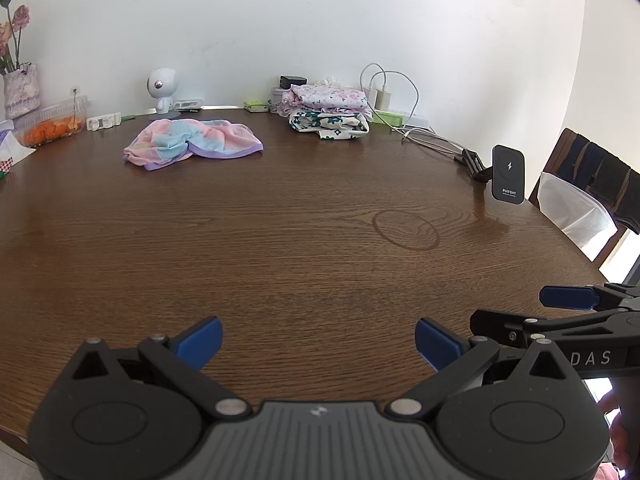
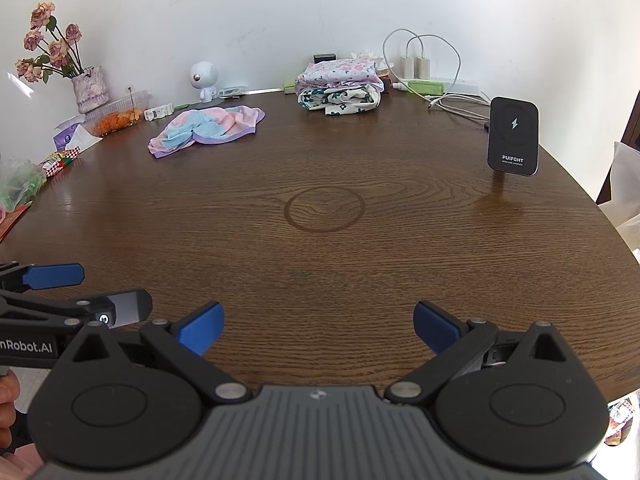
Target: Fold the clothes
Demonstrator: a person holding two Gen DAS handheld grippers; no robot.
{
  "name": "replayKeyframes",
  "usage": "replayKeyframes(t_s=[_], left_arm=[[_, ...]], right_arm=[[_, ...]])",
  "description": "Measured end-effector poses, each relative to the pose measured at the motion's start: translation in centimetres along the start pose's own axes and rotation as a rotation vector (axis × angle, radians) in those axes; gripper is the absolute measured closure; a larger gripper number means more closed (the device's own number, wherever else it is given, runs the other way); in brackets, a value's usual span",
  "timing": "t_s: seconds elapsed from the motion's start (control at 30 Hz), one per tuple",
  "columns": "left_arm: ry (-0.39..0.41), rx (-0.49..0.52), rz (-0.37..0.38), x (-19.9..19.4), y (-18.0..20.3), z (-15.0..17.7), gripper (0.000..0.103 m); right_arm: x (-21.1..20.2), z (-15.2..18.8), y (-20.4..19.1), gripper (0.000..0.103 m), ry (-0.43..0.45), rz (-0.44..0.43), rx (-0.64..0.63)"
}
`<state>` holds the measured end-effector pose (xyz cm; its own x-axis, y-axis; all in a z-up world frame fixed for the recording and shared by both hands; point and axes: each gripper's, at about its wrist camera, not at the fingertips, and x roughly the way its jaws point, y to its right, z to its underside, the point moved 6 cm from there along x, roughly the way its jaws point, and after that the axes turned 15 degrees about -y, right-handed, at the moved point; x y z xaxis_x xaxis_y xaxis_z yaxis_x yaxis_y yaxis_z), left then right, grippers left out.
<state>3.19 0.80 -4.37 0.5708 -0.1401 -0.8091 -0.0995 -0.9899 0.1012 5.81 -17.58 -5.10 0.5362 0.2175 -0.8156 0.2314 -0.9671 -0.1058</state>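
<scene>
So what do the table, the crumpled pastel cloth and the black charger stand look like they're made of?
Table: wood or wood veneer with a semi-gloss finish; dark brown grain lines show, with soft reflections.
Pastel cloth: soft, thin fabric, likely knit or terry; it lies rumpled in limp folds.
Charger stand: matte black face, probably plastic, with a lighter edge.

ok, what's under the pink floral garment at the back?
The pink floral garment sits on a folded cream garment with green flowers. Anything beneath that, besides the table, is hidden.

bright daylight, perhaps from right | table [image 1: 280, 220] glare | fisheye-warped edges | sharp
</scene>
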Motion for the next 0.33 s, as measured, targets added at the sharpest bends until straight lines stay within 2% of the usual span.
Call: replayKeyframes(t_s=[0.33], left_arm=[[-0.004,0.000,0.005,0.05,-0.02,0.12,0.000]], right_arm=[[0.20,0.05,0.02,0.000,-0.006,-0.003,0.000]])
